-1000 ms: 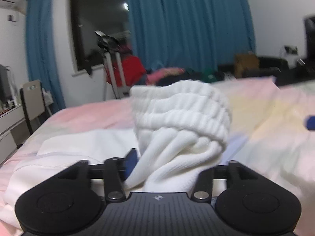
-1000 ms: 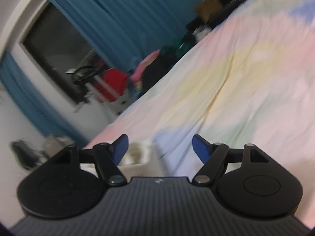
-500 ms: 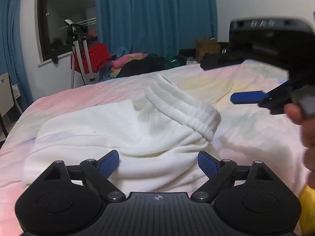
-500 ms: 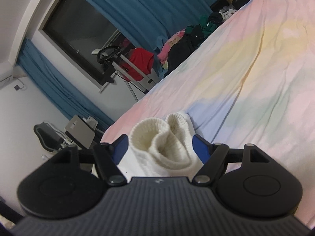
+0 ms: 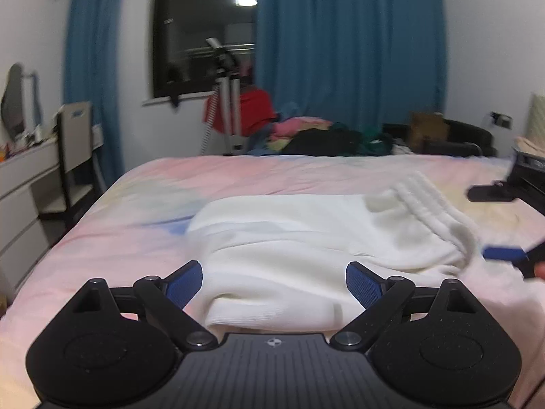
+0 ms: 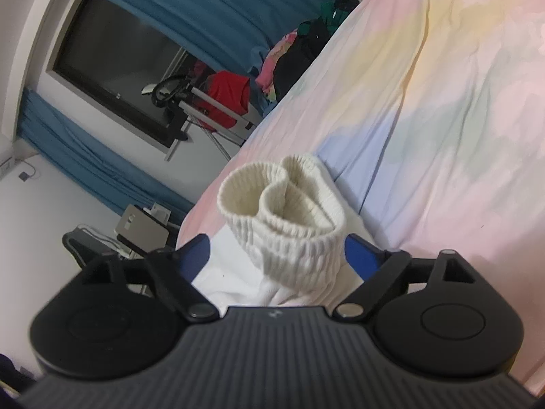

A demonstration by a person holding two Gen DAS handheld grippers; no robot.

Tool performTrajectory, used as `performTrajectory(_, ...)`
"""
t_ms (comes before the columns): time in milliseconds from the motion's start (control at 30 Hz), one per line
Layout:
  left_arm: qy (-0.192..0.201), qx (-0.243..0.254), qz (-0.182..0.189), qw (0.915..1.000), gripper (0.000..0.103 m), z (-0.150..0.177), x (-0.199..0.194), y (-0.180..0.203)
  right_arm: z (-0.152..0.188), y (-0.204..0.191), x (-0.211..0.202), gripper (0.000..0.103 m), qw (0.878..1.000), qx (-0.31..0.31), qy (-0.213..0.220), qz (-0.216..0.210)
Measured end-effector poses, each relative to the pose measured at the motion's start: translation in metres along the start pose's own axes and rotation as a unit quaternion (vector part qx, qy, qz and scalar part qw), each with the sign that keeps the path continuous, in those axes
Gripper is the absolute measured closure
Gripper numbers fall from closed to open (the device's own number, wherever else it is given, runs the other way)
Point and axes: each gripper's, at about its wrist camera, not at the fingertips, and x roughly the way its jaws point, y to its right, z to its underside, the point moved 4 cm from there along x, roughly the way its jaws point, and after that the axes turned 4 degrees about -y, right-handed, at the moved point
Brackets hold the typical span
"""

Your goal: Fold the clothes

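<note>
A white knit garment (image 5: 293, 238) lies spread on the pastel bed, its thick ribbed collar (image 5: 425, 201) toward the right. My left gripper (image 5: 272, 284) is open, low over the garment's near folded edge, with nothing pinched between its blue pads. In the right wrist view the ribbed collar (image 6: 286, 214) stands up as a curled tube between the fingers of my right gripper (image 6: 276, 252). Its jaws are wide, one on each side of the collar, not closed on it. The right gripper (image 5: 478, 223) also shows at the right edge of the left wrist view.
The pastel bedsheet (image 5: 153, 211) stretches wide around the garment. A pile of clothes (image 5: 316, 136) lies beyond the far bed edge under blue curtains (image 5: 347, 44). A chair (image 5: 73, 150) and white drawers (image 5: 20, 201) stand to the left. A fingertip (image 5: 540, 269) shows at the right edge.
My left gripper let go of the bunched white garment and drew back; the garment now lies flatter. My right gripper came in until the ribbed collar sits between its fingers.
</note>
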Motion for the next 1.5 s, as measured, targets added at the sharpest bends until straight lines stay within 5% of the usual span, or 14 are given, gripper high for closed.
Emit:
performTrajectory(267,-0.006,-0.032,-0.024,0.9992,0.010,0.001,0.001,-0.028,0.010,-0.006,0.039,0.017,0.995,-0.076,-0.007,0.060)
performTrajectory(467,-0.006,-0.037,-0.037,0.9986,0.010,0.000,0.011,-0.032,0.007,-0.020,0.056,0.061,0.986,-0.148,0.012,0.078)
performTrajectory(633,-0.002,-0.042,-0.036,0.9985,0.009,0.000,0.012,-0.035,-0.015,-0.036,0.017,0.065,0.986,-0.138,0.095,0.015)
performTrajectory(733,-0.004,-0.042,-0.033,0.9986,0.009,0.002,0.013,-0.035,-0.024,-0.019,0.015,0.064,0.988,-0.107,0.101,0.046)
performTrajectory(833,-0.010,-0.049,-0.023,0.9985,0.009,0.003,0.013,-0.037,-0.022,0.015,0.028,0.059,0.994,-0.044,0.055,0.079)
performTrajectory(1033,-0.029,-0.068,-0.005,0.9972,0.009,0.005,0.019,-0.043,-0.012,0.041,0.045,0.019,0.998,0.018,-0.006,0.053)
performTrajectory(1200,-0.041,-0.081,-0.011,0.9958,0.009,0.007,0.024,-0.048,0.004,0.045,0.069,0.018,0.993,-0.014,-0.063,0.094)
performTrajectory(1500,-0.058,-0.080,-0.006,0.9951,0.007,0.010,0.031,-0.044,0.008,0.022,0.064,0.012,0.998,-0.011,-0.054,-0.008)
